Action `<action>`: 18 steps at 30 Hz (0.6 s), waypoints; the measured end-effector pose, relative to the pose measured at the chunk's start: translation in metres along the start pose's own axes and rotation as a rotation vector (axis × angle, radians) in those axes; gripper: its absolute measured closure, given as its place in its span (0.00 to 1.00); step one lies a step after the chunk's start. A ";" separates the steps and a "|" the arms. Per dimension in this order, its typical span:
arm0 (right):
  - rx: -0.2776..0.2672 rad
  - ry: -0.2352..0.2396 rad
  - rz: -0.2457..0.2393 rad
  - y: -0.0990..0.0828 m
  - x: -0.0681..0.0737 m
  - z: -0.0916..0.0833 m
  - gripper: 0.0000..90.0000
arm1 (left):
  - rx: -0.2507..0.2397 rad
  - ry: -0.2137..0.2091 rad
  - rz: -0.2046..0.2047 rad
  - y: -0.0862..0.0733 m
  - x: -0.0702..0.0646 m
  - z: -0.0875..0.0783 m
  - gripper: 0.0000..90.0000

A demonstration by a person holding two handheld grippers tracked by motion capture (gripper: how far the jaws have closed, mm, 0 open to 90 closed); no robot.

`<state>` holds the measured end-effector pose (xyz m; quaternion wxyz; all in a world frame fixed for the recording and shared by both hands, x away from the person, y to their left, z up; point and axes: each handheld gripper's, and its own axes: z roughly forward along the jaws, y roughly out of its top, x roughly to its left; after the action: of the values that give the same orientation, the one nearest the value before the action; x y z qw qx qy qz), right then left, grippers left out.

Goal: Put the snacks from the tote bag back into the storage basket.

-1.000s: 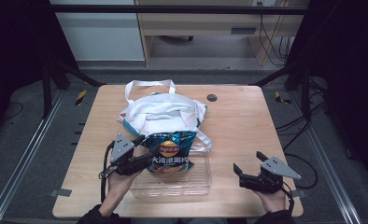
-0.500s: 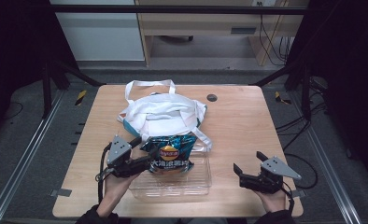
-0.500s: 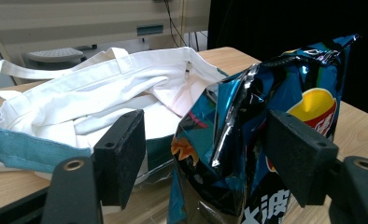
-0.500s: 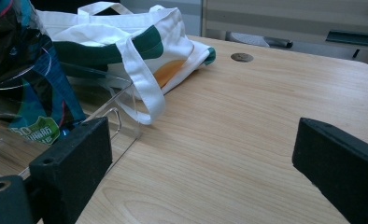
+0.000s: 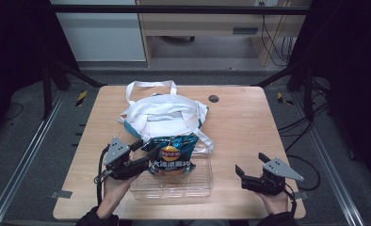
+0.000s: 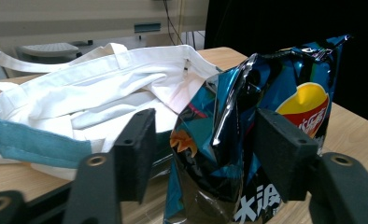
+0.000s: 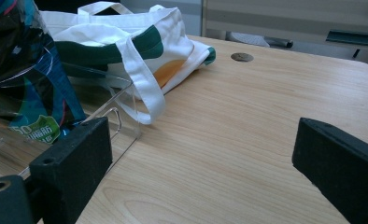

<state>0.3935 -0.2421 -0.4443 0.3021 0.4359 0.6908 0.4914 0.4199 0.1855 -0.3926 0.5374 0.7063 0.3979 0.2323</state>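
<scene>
A blue chip bag stands upright in a clear plastic tray near the table's front edge. My left gripper reaches in from the left with the bag's left edge between its jaws. The jaws have just been closing. One pad lies against the foil, while a gap shows at the other, so the gripper is open. My right gripper rests open on the table at the front right, with nothing between its fingers. It looks toward the tray's corner and the chip bag.
A white tote bag with teal trim lies crumpled behind the tray, one strap hanging over the tray's back rim. A small round grommet sits in the wooden table. Dark frame legs stand off the table's far corners.
The left jaws have drawn slightly closer around the chip bag's edge. Both hands and the bag have kept their places.
</scene>
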 end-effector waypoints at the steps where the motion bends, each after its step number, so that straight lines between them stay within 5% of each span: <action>1: 0.000 -0.001 0.001 0.000 0.000 0.000 0.06 | 0.001 0.002 -0.002 0.000 0.001 0.000 0.48; 18: 0.002 0.003 0.001 0.000 0.000 0.000 0.06 | 0.029 -0.038 -0.030 -0.004 0.002 0.005 0.84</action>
<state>0.3936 -0.2416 -0.4444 0.3006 0.4359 0.6915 0.4914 0.4234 0.1850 -0.3983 0.5381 0.7123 0.4014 0.2049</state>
